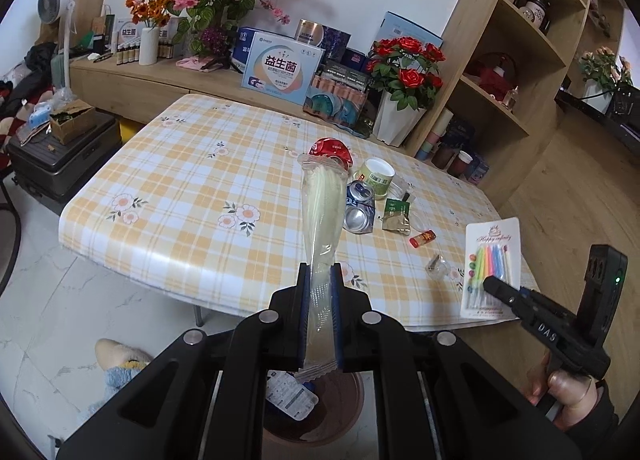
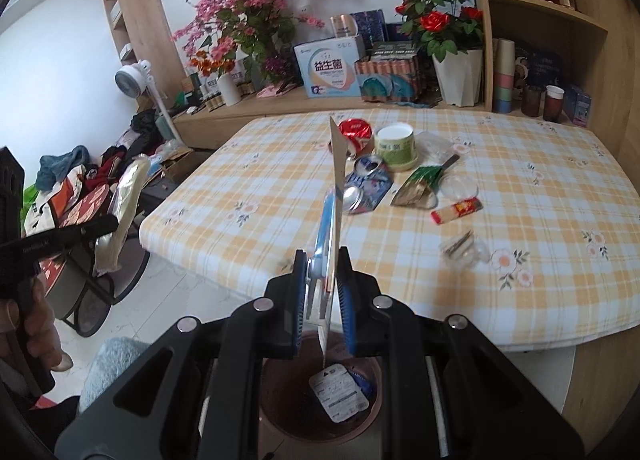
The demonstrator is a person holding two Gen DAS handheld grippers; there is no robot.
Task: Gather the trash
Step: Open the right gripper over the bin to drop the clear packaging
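Observation:
My left gripper (image 1: 320, 280) is shut on a long clear plastic wrapper (image 1: 322, 212) that stands up from its jaws, above the brown bin (image 1: 344, 408). My right gripper (image 2: 322, 280) is shut on a candle card pack (image 2: 334, 220), seen edge-on, held over the same bin (image 2: 280, 392). The pack also shows in the left wrist view (image 1: 490, 260). On the checked table (image 1: 192, 188) lie a crushed can (image 1: 360, 208), a green cup (image 1: 376, 176), a red foil lid (image 1: 332, 150), a green sachet (image 1: 396, 214), a small red tube (image 1: 423, 238) and a clear wrapper (image 1: 438, 264).
The bin holds a white labelled pack (image 2: 339, 396). A wooden shelf with boxes and flower pots (image 1: 400, 116) runs behind the table. A dark suitcase (image 1: 52, 164) and a fan (image 1: 60, 4) stand at the left. A slippered foot (image 1: 120, 360) is on the floor.

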